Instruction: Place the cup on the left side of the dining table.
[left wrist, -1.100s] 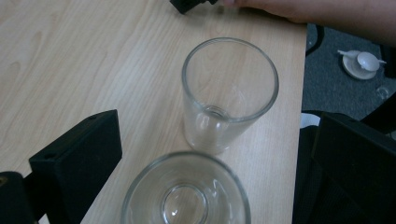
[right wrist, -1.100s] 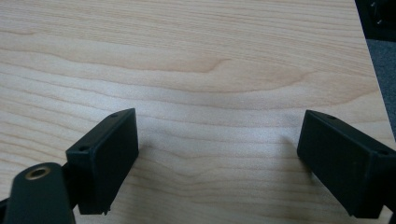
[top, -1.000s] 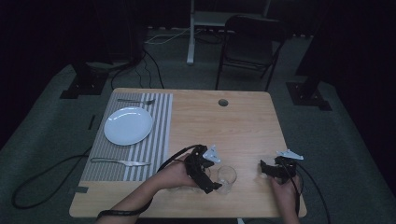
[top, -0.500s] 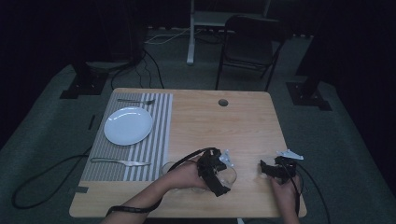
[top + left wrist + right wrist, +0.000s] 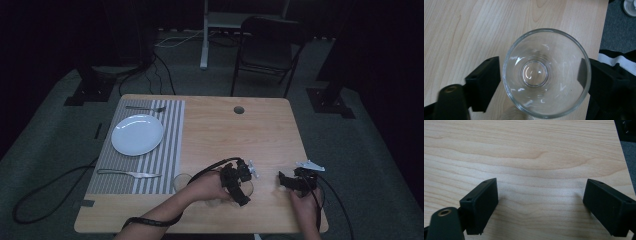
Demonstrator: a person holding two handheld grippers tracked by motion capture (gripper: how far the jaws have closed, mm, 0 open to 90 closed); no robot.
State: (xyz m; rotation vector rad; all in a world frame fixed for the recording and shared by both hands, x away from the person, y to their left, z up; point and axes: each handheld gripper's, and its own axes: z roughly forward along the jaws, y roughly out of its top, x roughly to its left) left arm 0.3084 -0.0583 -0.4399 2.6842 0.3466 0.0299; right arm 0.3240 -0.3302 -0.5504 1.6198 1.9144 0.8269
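A clear drinking glass (image 5: pixel 546 72) stands upright on the wooden table (image 5: pixel 461 30), seen from straight above in the left gripper view. My left gripper (image 5: pixel 539 80) has just been closing. Its two black jaws now sit against opposite sides of the glass, the right pad showing through the wall. In the high view the left gripper (image 5: pixel 240 184) covers most of the glass (image 5: pixel 248 189) near the table's front edge. To its right, my right gripper (image 5: pixel 284 181) stays low over bare wood. In its own view the right gripper (image 5: pixel 540 205) is open with nothing between its jaws.
A striped placemat (image 5: pixel 170 150) at the left carries a white plate (image 5: pixel 137 135), a fork (image 5: pixel 145 108) behind it and a knife (image 5: pixel 130 173) in front. A second clear glass (image 5: pixel 182 181) stands by the mat's front corner. A cable hole (image 5: pixel 239 109) lies mid-back; a chair (image 5: pixel 270 50) stands beyond.
My left gripper moved right along the front of the table onto the glass, and its jaws closed around it. The right gripper stayed where it was.
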